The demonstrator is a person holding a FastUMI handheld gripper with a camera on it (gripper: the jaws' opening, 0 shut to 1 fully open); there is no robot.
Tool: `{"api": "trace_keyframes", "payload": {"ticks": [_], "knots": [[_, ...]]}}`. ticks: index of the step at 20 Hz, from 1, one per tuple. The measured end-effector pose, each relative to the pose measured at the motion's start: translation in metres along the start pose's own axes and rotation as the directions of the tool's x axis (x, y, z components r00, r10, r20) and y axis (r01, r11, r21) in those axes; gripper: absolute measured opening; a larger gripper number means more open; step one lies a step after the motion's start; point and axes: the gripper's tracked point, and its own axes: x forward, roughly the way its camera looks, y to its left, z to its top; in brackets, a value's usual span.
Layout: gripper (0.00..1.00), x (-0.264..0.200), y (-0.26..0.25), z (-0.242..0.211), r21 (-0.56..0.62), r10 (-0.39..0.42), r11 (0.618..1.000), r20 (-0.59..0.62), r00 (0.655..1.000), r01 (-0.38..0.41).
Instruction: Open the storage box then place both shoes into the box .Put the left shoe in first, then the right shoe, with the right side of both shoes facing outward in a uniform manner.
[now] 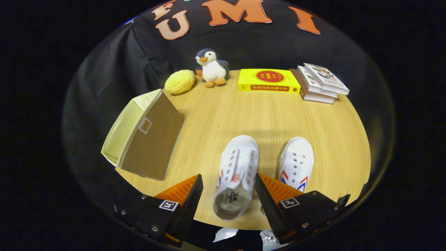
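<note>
The storage box point(144, 134) sits open on the table point(264, 115), and looks empty. Both shoes are still out. The gripper point(228, 195) fingers are wide apart around the left shoe point(237, 174); the right shoe point(296, 164) waits beside it.

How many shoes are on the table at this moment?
2. One white shoe lies between the open gripper fingers; the other shoe lies just beside it, beyond the right finger, its heel hidden.
</note>
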Motion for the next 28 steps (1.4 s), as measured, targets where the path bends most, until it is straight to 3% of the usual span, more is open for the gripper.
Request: {"api": "trace_keyframes", "payload": {"ticks": [8, 10, 13, 15, 18, 25, 28], "knots": [[0.75, 0.022, -0.02, -0.054, -0.037, -0.036, 0.999, -0.111, 0.993, 0.032], [0.73, 0.03, -0.02, -0.054, -0.025, -0.04, 0.999, -0.094, 0.995, 0.038], [0.7, 0.045, -0.035, -0.048, -0.074, -0.11, 0.992, -0.064, 0.992, 0.105], [0.63, 0.055, -0.041, -0.046, -0.081, -0.142, 0.987, -0.059, 0.988, 0.137], [0.45, 0.065, -0.039, -0.035, -0.028, -0.143, 0.989, -0.011, 0.99, 0.142], [0.27, 0.082, -0.033, -0.028, -0.026, -0.13, 0.991, 0.01, 0.991, 0.13], [0.09, 0.083, -0.032, -0.027, 0.034, -0.115, 0.993, -0.006, 0.993, 0.115]]}}
